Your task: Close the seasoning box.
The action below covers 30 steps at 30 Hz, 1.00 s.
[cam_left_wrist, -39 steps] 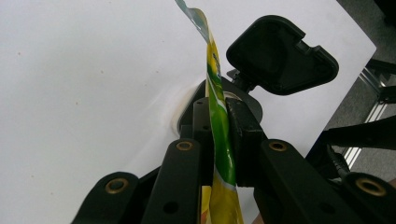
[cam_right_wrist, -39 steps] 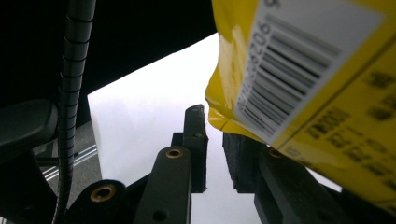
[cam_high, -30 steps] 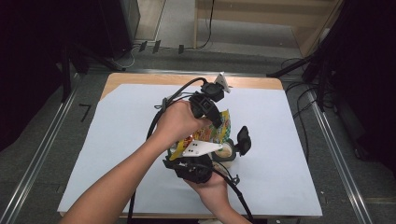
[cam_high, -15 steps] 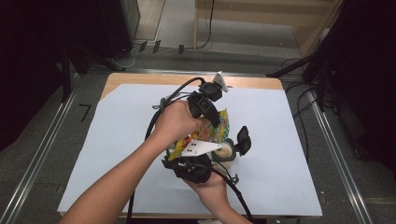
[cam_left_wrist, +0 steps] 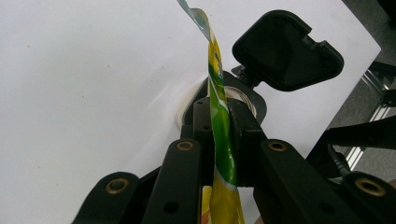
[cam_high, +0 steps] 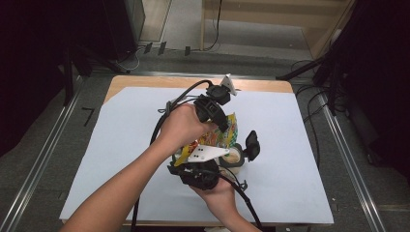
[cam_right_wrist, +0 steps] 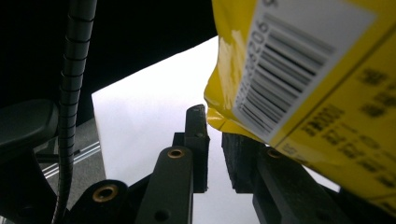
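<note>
Two grippers meet over the middle of the white sheet (cam_high: 290,145), and a yellow packet (cam_high: 227,131) is between them. The left gripper (cam_left_wrist: 218,122) has its jaws closed on the packet: I see the thin foil edge-on, standing upright and pressed between the two black pads. It runs up past the fingertips and down between the arms. The right gripper (cam_right_wrist: 214,140) has its jaws almost together, with a narrow gap. The packet hangs just over its right finger (cam_right_wrist: 240,158) and seems to touch it, but I see nothing inside the gap, so I read it as closed on nothing.

The packet is yellow with green parts, glossy and a little wrinkled. Its back side shows a white barcode label and small dark print. Under it stands a round jar (cam_high: 233,157) with an open black lid (cam_high: 252,144) on the sheet.
</note>
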{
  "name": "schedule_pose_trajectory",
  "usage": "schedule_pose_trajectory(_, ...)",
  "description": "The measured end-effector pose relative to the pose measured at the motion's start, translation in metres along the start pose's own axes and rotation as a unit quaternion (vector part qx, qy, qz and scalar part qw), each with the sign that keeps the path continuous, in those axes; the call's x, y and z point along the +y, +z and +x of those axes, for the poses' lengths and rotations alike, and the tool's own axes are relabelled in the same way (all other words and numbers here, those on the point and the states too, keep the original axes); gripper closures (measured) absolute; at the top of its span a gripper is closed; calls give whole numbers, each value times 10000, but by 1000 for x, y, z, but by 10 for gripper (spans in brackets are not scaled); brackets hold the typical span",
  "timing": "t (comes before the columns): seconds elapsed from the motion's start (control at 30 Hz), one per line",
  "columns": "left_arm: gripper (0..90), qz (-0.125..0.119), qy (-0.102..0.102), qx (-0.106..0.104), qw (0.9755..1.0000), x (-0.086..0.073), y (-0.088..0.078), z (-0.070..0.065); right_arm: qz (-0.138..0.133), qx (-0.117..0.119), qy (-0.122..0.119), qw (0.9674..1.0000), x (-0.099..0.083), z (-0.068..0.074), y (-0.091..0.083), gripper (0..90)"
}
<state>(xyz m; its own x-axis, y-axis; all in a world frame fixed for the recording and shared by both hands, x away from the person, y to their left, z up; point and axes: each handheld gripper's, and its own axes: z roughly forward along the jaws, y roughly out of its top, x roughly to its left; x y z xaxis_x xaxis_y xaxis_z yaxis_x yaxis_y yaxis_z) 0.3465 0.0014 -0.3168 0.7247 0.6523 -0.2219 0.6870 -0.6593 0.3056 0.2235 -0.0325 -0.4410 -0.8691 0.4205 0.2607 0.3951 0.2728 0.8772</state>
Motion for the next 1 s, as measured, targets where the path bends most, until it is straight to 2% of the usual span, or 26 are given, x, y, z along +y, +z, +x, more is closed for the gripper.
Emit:
schedule_pose_trajectory(0.7,832,148,97,-121,9998,4,6,-5,6,-73,96,9999,-4,2,-6,812)
schedule_pose_trajectory(0.93,831,249,219,-77,9994,5,10,-15,-48,-113,99,9999,-6,3,-9,816)
schedule_pose_trajectory(1.0,831,269,245,-67,9993,5,12,-16,-64,-81,181,9998,-7,1,-10,815)
